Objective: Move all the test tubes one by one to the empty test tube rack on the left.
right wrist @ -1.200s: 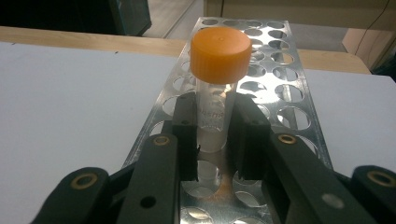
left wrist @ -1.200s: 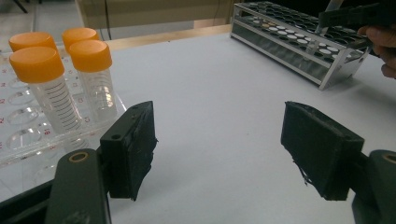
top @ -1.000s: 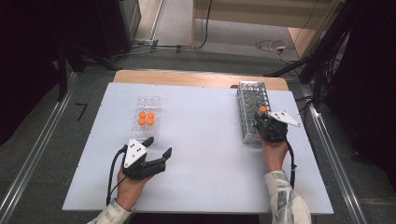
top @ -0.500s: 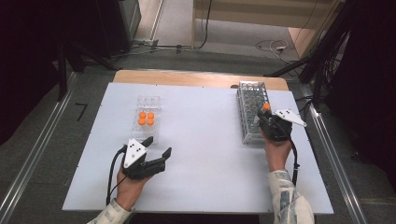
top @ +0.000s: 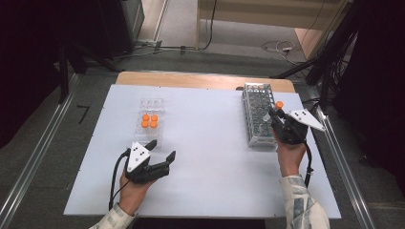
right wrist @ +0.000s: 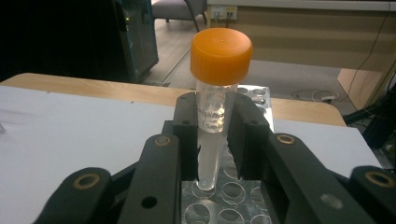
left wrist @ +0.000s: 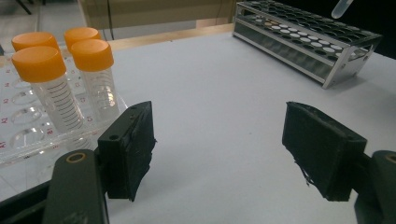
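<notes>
We see the right gripper (right wrist: 212, 140) clamped on a clear tube (right wrist: 211, 140) with an orange cap (right wrist: 221, 56), held upright just above the holes of the metal rack (right wrist: 224, 196); the tube's tip hangs over the rack without sitting in a hole. Printing runs down the tube's wall, too blurred for us to read beyond a few broken letters. From above, the right gripper (top: 282, 125) is at the rack's (top: 258, 117) right edge, the orange cap poking up beside it. Our left gripper (top: 160, 160) rests low over the white table (top: 210, 157), jaws spread wide with nothing between them, just in front of the clear tray (top: 152, 119). In the left gripper view the tray (left wrist: 18, 140) holds four orange-capped tubes (left wrist: 53, 93) with graduation marks; small red numbers by the tray's wells are too small to read.
</notes>
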Demonstrator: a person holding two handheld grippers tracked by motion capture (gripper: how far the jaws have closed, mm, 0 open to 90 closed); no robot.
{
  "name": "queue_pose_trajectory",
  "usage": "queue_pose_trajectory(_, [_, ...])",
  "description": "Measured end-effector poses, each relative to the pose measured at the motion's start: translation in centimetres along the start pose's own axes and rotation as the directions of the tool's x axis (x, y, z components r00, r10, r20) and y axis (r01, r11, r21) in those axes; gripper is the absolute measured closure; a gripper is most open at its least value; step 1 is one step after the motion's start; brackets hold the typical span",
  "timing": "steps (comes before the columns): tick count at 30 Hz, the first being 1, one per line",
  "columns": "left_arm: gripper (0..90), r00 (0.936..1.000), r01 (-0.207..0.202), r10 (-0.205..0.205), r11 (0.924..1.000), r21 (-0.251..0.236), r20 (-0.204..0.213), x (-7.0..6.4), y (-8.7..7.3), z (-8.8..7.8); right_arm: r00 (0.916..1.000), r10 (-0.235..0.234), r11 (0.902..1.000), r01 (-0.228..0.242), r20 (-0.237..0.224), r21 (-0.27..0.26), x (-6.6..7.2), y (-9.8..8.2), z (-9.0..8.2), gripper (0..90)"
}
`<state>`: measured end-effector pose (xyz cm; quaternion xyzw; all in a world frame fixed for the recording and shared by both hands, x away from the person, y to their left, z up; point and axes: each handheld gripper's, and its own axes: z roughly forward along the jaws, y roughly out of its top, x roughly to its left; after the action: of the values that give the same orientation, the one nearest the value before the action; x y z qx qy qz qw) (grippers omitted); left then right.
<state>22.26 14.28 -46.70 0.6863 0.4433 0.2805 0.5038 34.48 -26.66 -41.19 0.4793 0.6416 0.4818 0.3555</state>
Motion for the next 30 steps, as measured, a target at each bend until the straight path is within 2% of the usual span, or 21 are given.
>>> queue_pose_trajectory(6, [25.3,1.0000,-0.007,0.007,1.0000,0.005,0.003,-0.1,0.0,0.1,0.9987,-0.024,0.9997,0.024,-0.044,-0.007,0.8,0.2,-1.4,71.8])
queue_pose_trajectory(12, [25.3,1.0000,-0.007,0.007,1.0000,0.003,0.006,-0.2,0.0,0.1,0.9941,-0.036,0.9993,0.036,-0.103,-0.006,1.8,-0.1,-2.5,71.8])
queue_pose_trajectory(17, [25.3,0.9999,-0.013,0.013,0.9999,0.003,0.001,-0.3,0.0,0.1,0.9849,-0.051,0.9987,0.050,-0.165,-0.010,3.2,-0.6,-3.4,71.8])
queue_pose_trajectory(23, [25.3,0.9996,-0.030,0.030,0.9996,0.001,0.003,-0.6,0.0,0.1,0.9687,-0.073,0.9968,0.079,-0.237,0.013,5.0,-1.5,-3.7,71.8])
queue_pose_trajectory(30, [23.9,0.9997,-0.021,0.021,0.9998,0.003,0.016,-0.7,0.1,0.0,0.9547,-0.079,0.9950,0.093,-0.287,0.035,6.8,-2.4,-3.6,71.9])
